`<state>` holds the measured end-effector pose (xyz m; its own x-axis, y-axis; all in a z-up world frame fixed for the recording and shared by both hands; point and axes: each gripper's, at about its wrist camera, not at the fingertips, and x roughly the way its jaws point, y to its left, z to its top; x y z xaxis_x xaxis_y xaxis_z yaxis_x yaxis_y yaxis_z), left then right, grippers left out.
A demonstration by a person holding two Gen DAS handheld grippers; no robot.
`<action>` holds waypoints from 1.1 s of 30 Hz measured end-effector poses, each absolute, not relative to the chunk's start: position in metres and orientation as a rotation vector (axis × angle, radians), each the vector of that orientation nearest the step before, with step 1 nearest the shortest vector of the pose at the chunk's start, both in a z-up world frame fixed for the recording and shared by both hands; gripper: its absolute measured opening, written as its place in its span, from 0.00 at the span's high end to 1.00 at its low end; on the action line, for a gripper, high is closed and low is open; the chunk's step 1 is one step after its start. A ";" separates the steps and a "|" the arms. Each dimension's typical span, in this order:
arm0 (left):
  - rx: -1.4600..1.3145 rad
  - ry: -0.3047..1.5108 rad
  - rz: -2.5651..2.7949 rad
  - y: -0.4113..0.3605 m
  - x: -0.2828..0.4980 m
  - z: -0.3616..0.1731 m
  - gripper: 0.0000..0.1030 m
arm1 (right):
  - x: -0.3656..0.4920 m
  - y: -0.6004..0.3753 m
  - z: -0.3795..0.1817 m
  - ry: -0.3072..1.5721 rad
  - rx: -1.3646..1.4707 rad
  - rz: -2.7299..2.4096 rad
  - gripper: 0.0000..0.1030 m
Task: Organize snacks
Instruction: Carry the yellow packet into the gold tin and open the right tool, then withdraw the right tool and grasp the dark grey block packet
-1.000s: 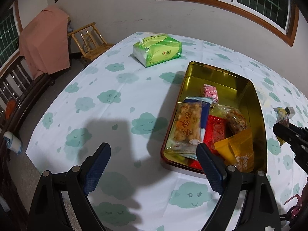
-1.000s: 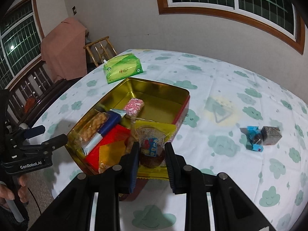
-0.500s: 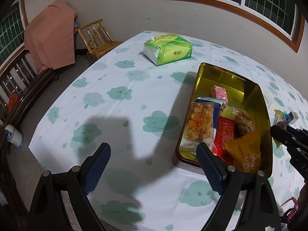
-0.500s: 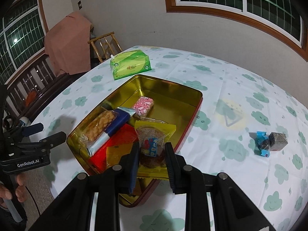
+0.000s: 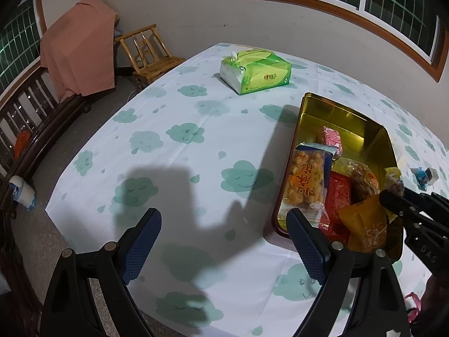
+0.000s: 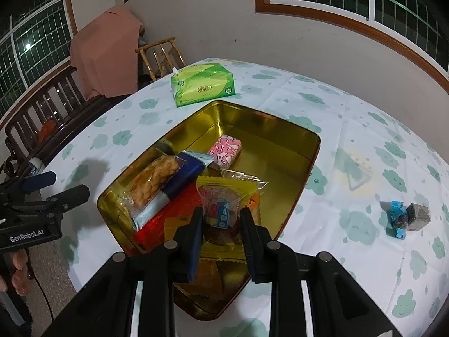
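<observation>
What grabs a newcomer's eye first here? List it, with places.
The gold tin, mid-table and packed with bright snacks. Above its near end, the right gripper is shut on a yellow-edged clear snack packet. Beyond the tin lies a green tissue pack; two small wrapped snacks sit right.

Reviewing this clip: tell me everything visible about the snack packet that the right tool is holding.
The snack packet is a clear plastic wrapper with yellow crimped ends and a red-and-blue printed label, showing a dark brown round cake inside. The right tool is shut on it, pads pressing its two sides. It hangs roughly upright, upper end flared above the pads, over the near end of the gold tin, above the snacks lying there. Whether its lower edge touches them cannot be told.
</observation>
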<state>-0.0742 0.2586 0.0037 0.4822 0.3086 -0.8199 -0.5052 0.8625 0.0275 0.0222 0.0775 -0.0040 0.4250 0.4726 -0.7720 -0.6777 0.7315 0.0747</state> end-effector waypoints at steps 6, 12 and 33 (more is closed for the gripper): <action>-0.228 0.947 0.500 0.259 -0.074 0.003 0.14 | 0.022 0.084 -0.015 0.897 -0.277 0.740 0.75; -0.231 0.946 0.499 0.259 -0.074 0.004 0.14 | 0.019 0.089 -0.023 0.901 -0.290 0.746 0.75; -0.219 0.940 0.496 0.250 -0.067 0.010 0.14 | 0.020 0.079 -0.004 0.860 -0.242 0.746 0.53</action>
